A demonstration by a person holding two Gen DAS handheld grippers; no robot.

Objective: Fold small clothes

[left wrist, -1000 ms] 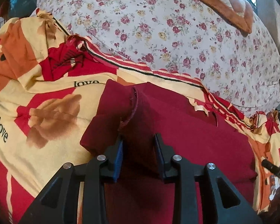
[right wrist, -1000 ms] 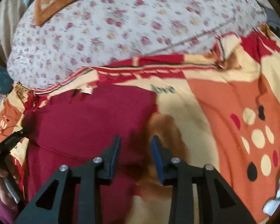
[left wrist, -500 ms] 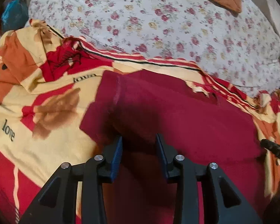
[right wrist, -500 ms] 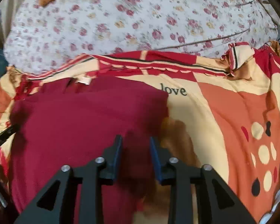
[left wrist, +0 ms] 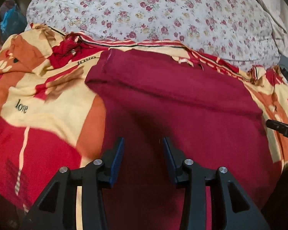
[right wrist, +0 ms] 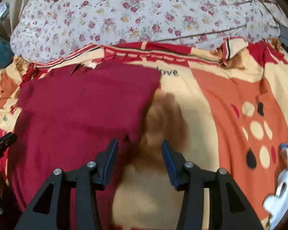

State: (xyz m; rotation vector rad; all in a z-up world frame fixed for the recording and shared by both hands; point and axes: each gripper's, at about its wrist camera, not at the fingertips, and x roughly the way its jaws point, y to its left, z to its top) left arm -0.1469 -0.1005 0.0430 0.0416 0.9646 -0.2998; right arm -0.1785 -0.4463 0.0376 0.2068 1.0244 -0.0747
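Note:
A dark red garment lies flat on a patterned bedsheet, with a folded band across its far part. My left gripper is open and empty, just above the garment's near middle. In the right wrist view the same garment fills the left half. My right gripper is open and empty over the garment's right edge, one finger over the cloth, the other over the sheet. The right gripper's tip shows at the right edge of the left wrist view.
A floral quilt is heaped along the far side of the sheet. A white cloth lies at the right edge of the right wrist view. Clutter shows beyond the bed at far left.
Both grippers have opened wider and pulled back toward me. The raised fold the left gripper held a second ago now lies flat on the garment.

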